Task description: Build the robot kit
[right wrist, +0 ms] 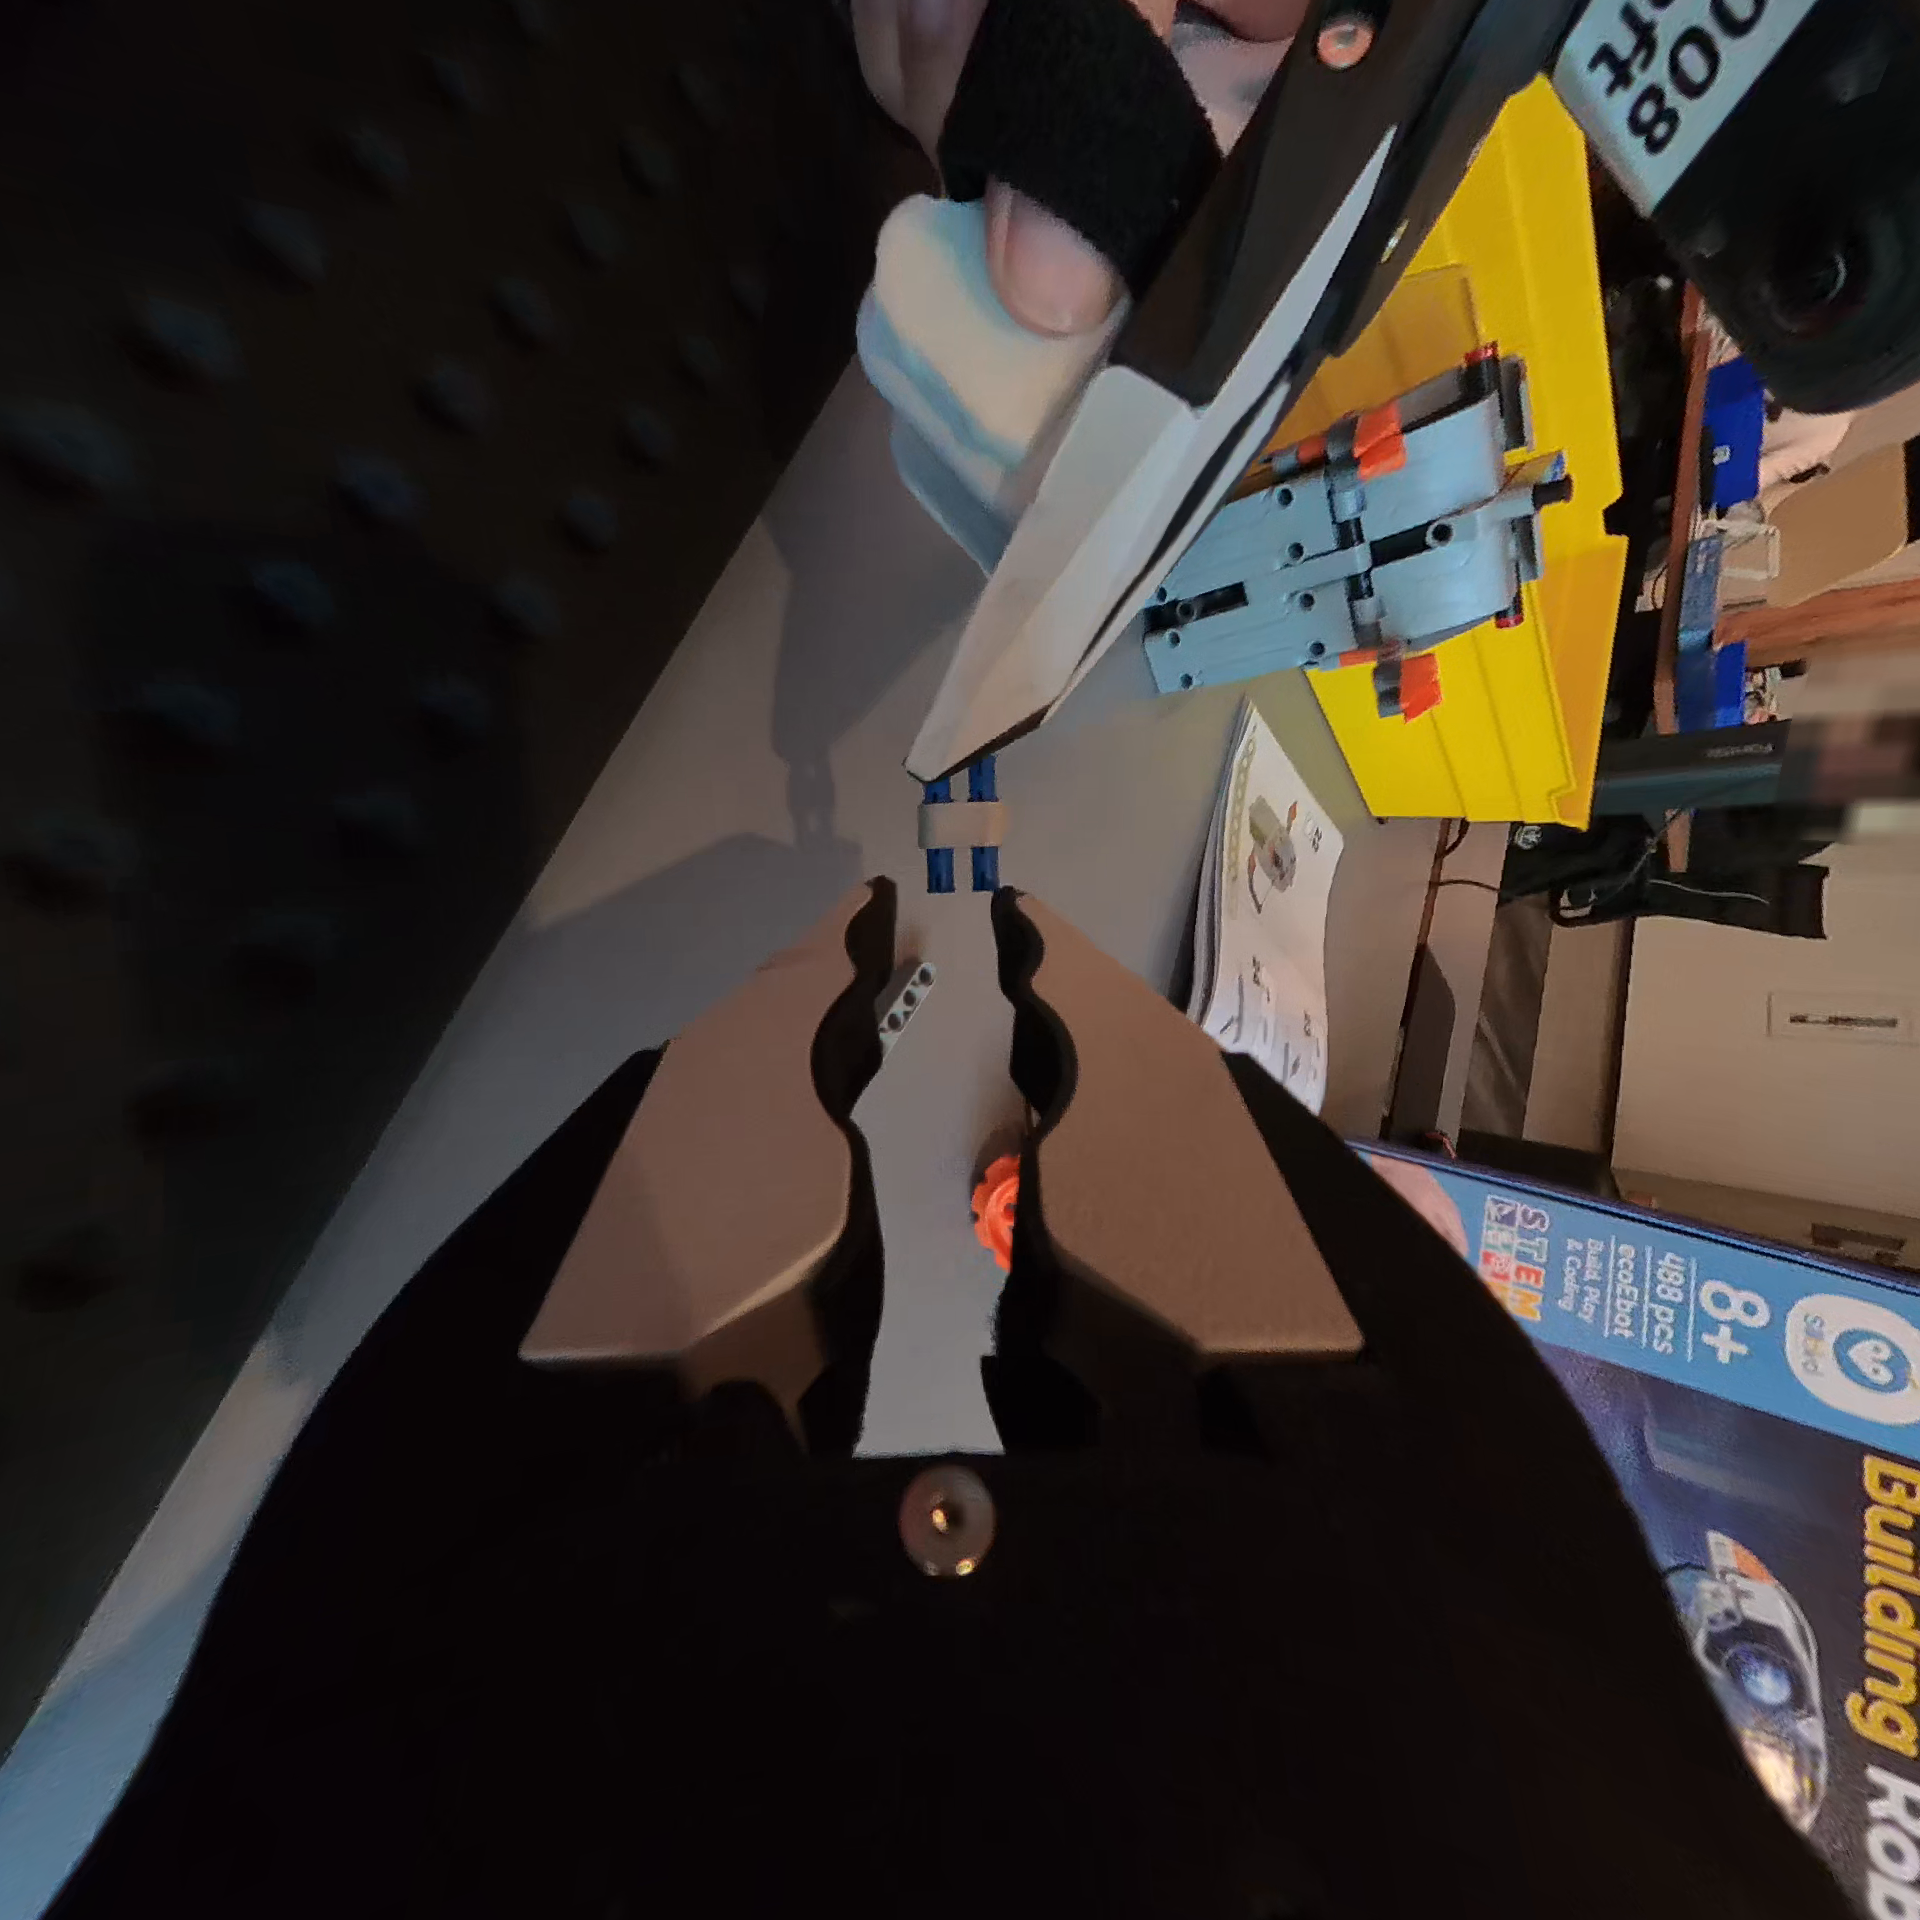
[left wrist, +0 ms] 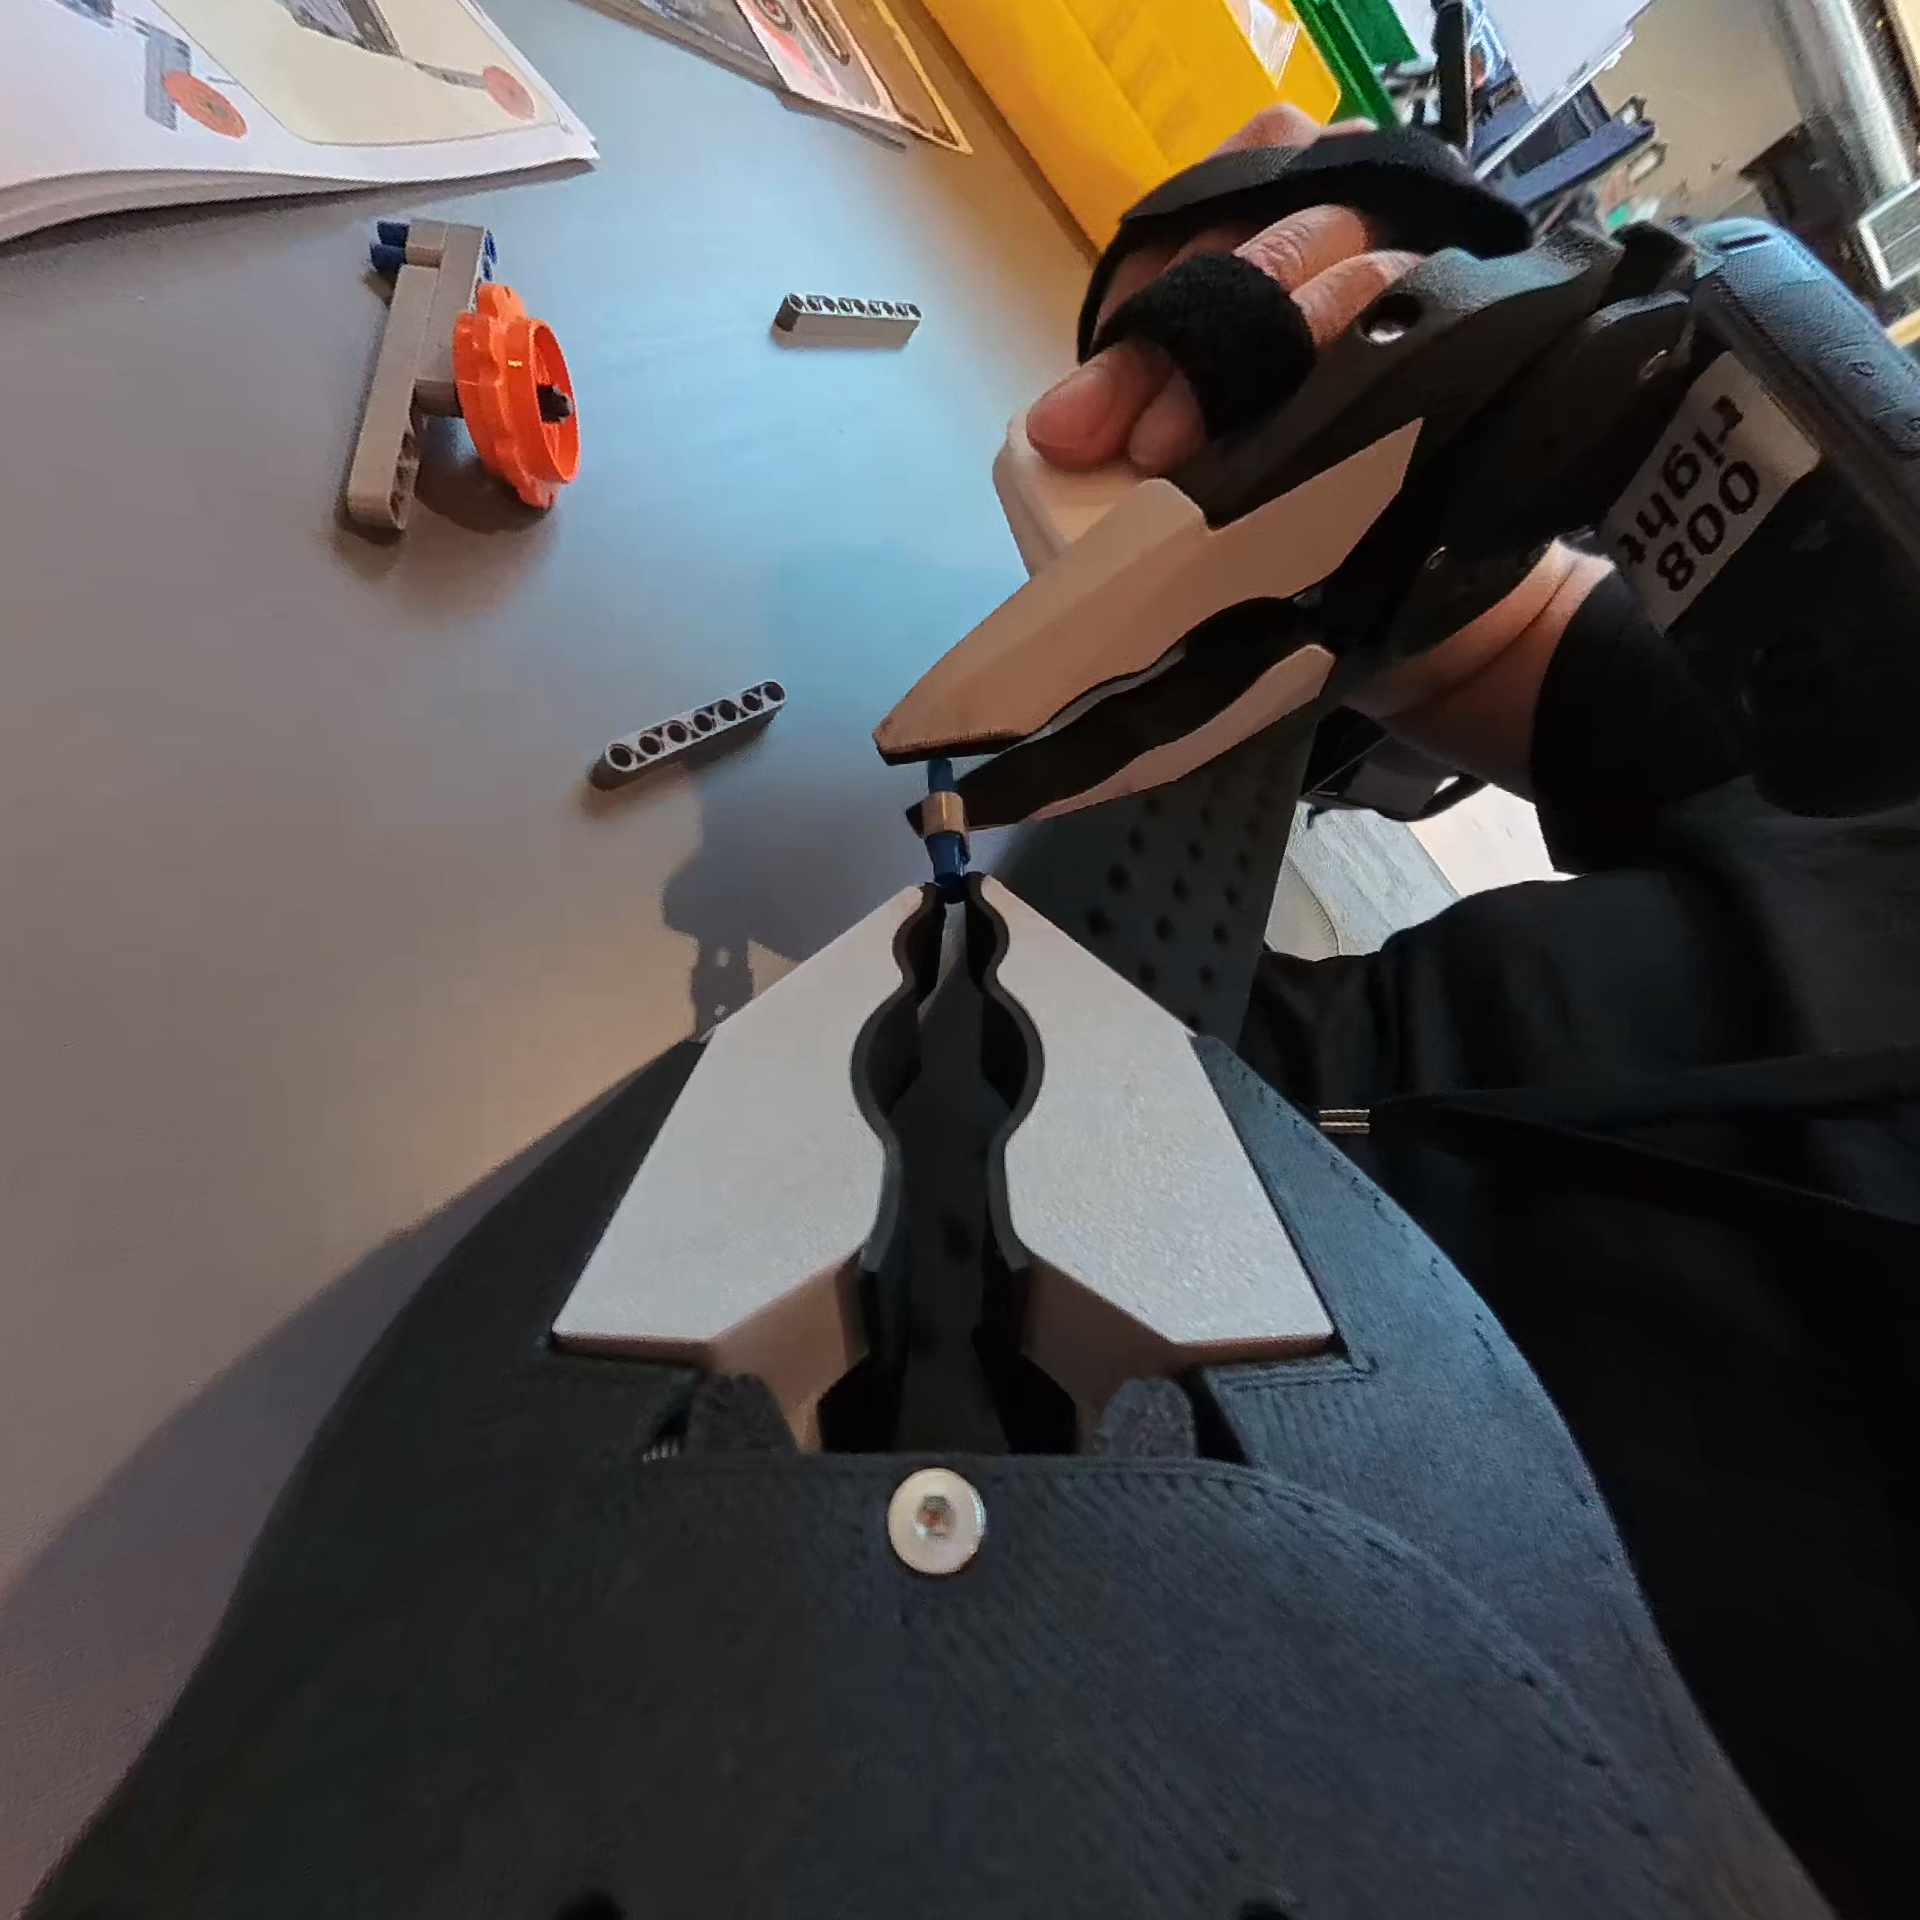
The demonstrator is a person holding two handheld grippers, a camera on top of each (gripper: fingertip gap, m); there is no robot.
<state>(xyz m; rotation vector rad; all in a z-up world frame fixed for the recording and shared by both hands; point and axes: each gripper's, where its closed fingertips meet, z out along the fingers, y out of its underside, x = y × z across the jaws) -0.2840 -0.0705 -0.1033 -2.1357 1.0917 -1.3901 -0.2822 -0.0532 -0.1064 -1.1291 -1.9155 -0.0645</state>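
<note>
A small piece (right wrist: 961, 826), a grey connector with two blue pins through it, is held in the air above the grey table (left wrist: 208, 831). My left gripper (left wrist: 951, 891) is shut on one end of its blue pins; in the right wrist view it comes in from the upper right (right wrist: 930, 767). My right gripper (right wrist: 943, 896) is open, its tips flanking the pins' other ends, one tip touching or nearly touching a pin. In the left wrist view the piece (left wrist: 943, 816) sits between the right gripper's tips (left wrist: 904, 784).
On the table lie a grey beam with an orange gear (left wrist: 514, 400), two loose grey beams (left wrist: 847, 312) (left wrist: 691, 732) and an instruction booklet (left wrist: 260, 94). A yellow bin (right wrist: 1475, 727), a grey-and-orange assembly (right wrist: 1351, 540) and a blue box (right wrist: 1662, 1351) stand behind. A black perforated chair back (left wrist: 1174, 883) is close. The tips of both grippers are at nearly the same place.
</note>
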